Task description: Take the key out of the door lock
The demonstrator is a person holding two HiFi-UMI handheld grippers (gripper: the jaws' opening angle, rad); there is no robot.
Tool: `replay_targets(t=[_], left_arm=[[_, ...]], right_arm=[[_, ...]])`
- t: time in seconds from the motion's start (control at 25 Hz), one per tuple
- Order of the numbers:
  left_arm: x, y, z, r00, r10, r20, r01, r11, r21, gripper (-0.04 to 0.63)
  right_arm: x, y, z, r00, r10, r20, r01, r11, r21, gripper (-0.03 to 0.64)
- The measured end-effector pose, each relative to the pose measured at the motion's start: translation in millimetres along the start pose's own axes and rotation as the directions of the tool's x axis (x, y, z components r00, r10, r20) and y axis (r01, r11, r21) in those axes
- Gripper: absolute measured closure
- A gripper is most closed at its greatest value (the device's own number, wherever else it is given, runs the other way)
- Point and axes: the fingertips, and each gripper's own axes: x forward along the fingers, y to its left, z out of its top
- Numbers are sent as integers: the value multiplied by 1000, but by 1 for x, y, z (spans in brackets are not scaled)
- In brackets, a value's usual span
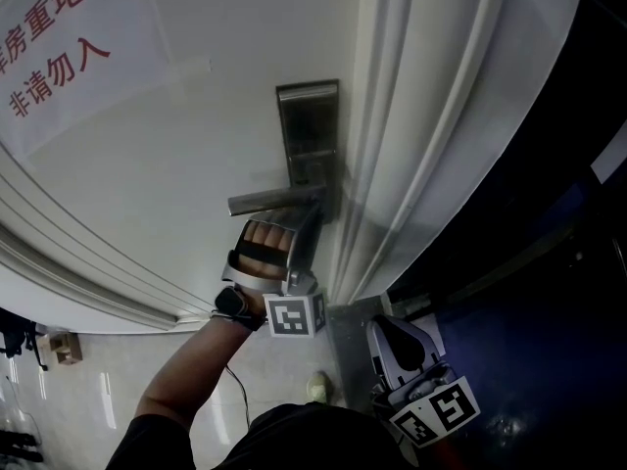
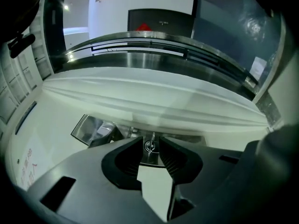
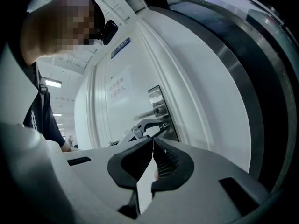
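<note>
A small metal key [image 2: 150, 145] sticks out of the lock cylinder under the steel door handle [image 1: 269, 201] on the lock plate [image 1: 309, 130] of a white door. My left gripper [image 1: 314, 215] is raised to the lock. In the left gripper view its dark fingers [image 2: 126, 158] stand open on either side of the key, close to it, with small gaps showing. The head view hides the key behind this gripper. My right gripper [image 1: 385, 327] hangs low by the door frame, shut on nothing [image 3: 153, 142]. From there I see the lock plate [image 3: 159, 107] and the left gripper [image 3: 141, 127].
A paper notice with red characters [image 1: 49, 42] is stuck on the door at upper left. The white moulded door frame [image 1: 411, 145] runs right of the lock, with a dark blue panel [image 1: 549, 262] beyond it. Pale floor tiles [image 1: 78, 390] lie below.
</note>
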Motion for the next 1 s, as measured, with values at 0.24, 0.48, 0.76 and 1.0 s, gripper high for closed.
replay_targets(t=[0.24,0.48,0.76,1.0], left_arm=[[8,-3,-2,1000,12,9,-12,999,37,512],[7,1,2,999,35,19,-36,997,73,581],[7,-3,0,1000,13,-11,-12,997,72,584],[6,-3,1,1000,6,-21,-4,992,126,584]], right_arm=[[4,-8,-1,1000,-8,-1,8,1000,11,600],[6,-11,-2,1000,-10,1,10,1000,20,600],[3,-13,-2,1000,-12,8,12,1000,25,600],[0,-14,-2,1000,-14,11,14,999,32,601]])
